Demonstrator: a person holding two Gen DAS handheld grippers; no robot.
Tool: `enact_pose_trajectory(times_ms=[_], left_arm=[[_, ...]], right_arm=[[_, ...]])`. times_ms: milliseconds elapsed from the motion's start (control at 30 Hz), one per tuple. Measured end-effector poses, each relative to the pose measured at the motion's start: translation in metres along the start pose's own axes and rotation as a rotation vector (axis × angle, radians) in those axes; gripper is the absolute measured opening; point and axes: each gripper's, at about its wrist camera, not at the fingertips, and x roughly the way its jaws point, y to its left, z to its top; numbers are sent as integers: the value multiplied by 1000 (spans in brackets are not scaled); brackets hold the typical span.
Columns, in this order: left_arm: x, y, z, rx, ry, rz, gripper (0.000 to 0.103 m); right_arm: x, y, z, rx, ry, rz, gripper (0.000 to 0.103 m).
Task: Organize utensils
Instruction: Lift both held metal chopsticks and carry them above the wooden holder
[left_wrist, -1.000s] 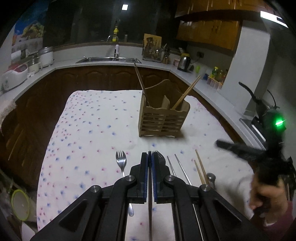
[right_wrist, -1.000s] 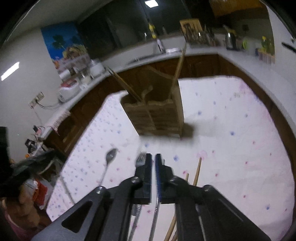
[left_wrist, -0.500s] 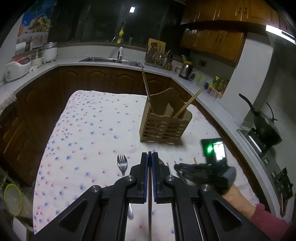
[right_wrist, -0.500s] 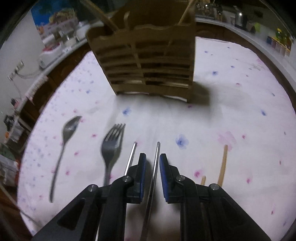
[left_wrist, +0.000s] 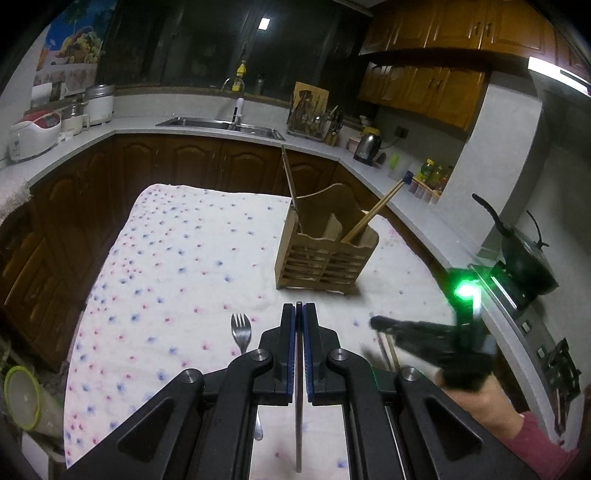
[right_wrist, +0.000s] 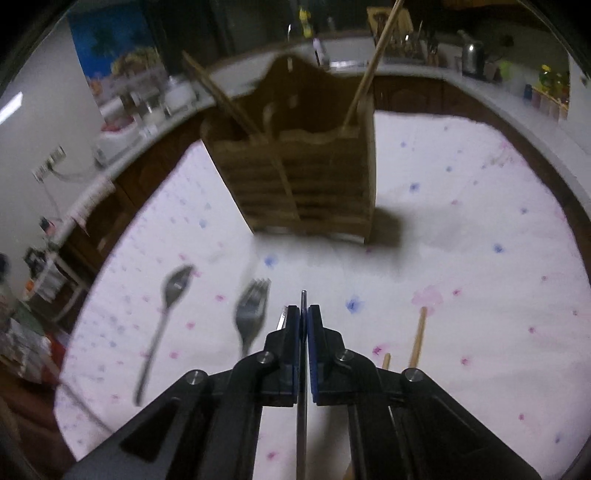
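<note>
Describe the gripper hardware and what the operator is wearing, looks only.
Both wrist views show the same build: the left gripper and right gripper have matte black angular linkage arms with round silver pivot bolts, and narrow fingers lined with blue pads. Seen from the left wrist view, the right unit's body carries a glowing green light. No cables show. The person wears a pinkish-red sleeve.

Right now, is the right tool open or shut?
Shut. The right tool has just closed on a thin metal chopstick, whose tip pokes out beyond its blue pads.
</note>
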Motion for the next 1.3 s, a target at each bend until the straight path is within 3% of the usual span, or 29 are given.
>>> enact_pose_trajectory(times_ms=[167, 433, 933, 1300], left_arm=[[-6, -4, -2, 1, -15, -5, 2], [-14, -7, -5, 7, -25, -10, 2], [-20, -10, 11, 8, -84, -22, 2], [-11, 4, 41, -39, -192, -47, 2]], right_arm=[[-49, 1, 1, -1, -113, 47, 4], [-102, 10, 3, -4, -220, 71, 4], [-148, 11, 30, 2, -394, 76, 4], [-152, -2, 72, 57, -533, 80, 4]])
